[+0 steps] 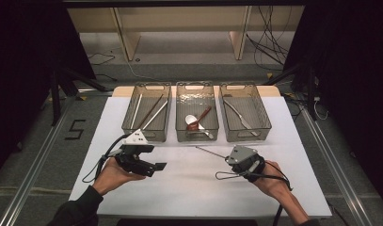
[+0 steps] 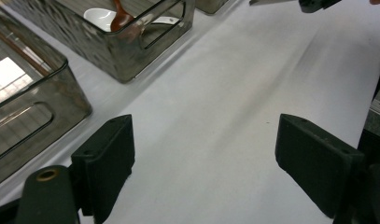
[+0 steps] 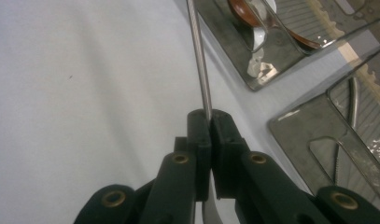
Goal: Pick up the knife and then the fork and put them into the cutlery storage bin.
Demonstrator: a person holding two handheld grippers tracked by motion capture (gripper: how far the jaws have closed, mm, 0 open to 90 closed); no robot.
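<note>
Three bins (image 1: pixel 147 85), two grippers (image 1: pixel 158 165), several utensils.

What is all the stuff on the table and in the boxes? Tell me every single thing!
Table: one, white, under everything.
Bins: three, clear smoky grey, in a row at the table's far side.
Chopsticks: about four, pale and brown, in the left bin.
Spoons: a white one, a reddish-brown one and a metal one, in the middle bin.
Metal cutlery: silver, in the right bin; I can't count the pieces.
Thin metal utensil: one, silver, clamped in the right gripper, pointing toward the bins.
Shelf: one, pale wood, behind the table.
Left gripper: black, open, holding nothing.
Right gripper: black, shut on the utensil.
</note>
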